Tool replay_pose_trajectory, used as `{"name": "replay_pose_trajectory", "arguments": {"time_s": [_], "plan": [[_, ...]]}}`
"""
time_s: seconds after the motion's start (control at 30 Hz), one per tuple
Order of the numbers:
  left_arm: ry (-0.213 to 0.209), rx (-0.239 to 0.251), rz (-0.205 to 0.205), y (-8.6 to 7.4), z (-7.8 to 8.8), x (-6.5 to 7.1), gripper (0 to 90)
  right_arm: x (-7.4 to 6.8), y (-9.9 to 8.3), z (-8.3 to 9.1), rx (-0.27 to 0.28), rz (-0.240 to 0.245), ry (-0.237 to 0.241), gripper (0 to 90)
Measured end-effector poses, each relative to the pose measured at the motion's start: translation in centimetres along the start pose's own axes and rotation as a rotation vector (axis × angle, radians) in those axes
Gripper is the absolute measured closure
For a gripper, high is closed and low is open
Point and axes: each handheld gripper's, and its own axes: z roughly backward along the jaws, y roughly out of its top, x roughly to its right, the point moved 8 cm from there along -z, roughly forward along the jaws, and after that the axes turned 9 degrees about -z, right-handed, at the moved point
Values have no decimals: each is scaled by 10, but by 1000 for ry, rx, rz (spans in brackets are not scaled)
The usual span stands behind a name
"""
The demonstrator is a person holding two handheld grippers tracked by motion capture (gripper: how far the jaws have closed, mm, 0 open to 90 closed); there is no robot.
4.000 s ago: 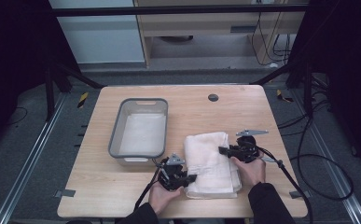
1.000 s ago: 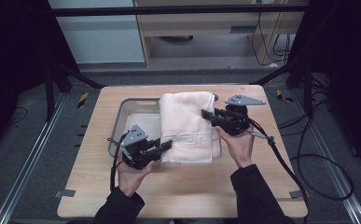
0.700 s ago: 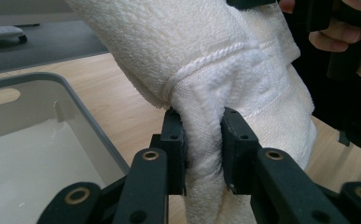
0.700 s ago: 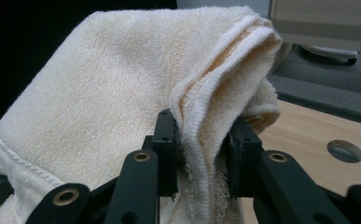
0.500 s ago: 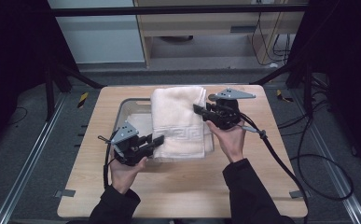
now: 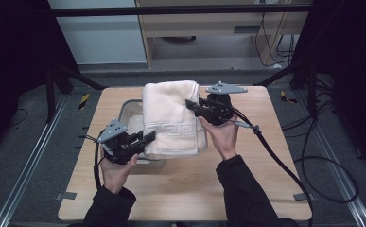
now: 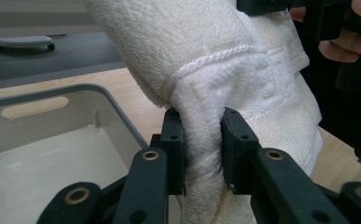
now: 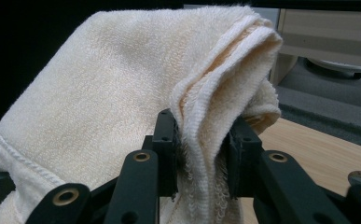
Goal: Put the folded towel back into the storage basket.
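A folded cream towel [image 6: 169, 116] with a woven key-pattern band hangs in the air above a grey plastic bin [image 6: 126, 109] on the wooden table. My left gripper [image 6: 148, 138] is shut on the towel's near left corner [image 7: 201, 140], its jaws pinching the thick folded edge. My right gripper [image 6: 190, 104] is shut on the far right edge [image 8: 201, 135], with several towel layers bunched between its jaws. The towel is stretched between the two grippers and covers most of the bin; the bin's pale inside [image 7: 52, 163] lies below the left gripper.
The wooden table [image 6: 265, 156] has bare room at right and at the front. Tape marks [image 6: 301, 196] sit near its front corners. Cables [image 6: 275, 161] trail off the right side. A pale cabinet [image 6: 209, 28] stands beyond the far edge.
Both grippers have carried the towel leftward and slightly upward, from beside the bin to over it. Four seconds ago the towel lay flat on the table right of the bin.
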Motion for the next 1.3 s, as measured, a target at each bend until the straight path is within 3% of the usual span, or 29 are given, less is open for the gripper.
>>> {"name": "replay_pose_trajectory", "arguments": {"time_s": [0.67, 1.3], "plan": [[83, -13, -4, 0, 19, -32, 725, -23, 10, -33, 2, 8, 18, 694], [121, -48, 21, -10, 27, -60, 725, -37, 8, -67, -29, 3, 25, 694]]}}
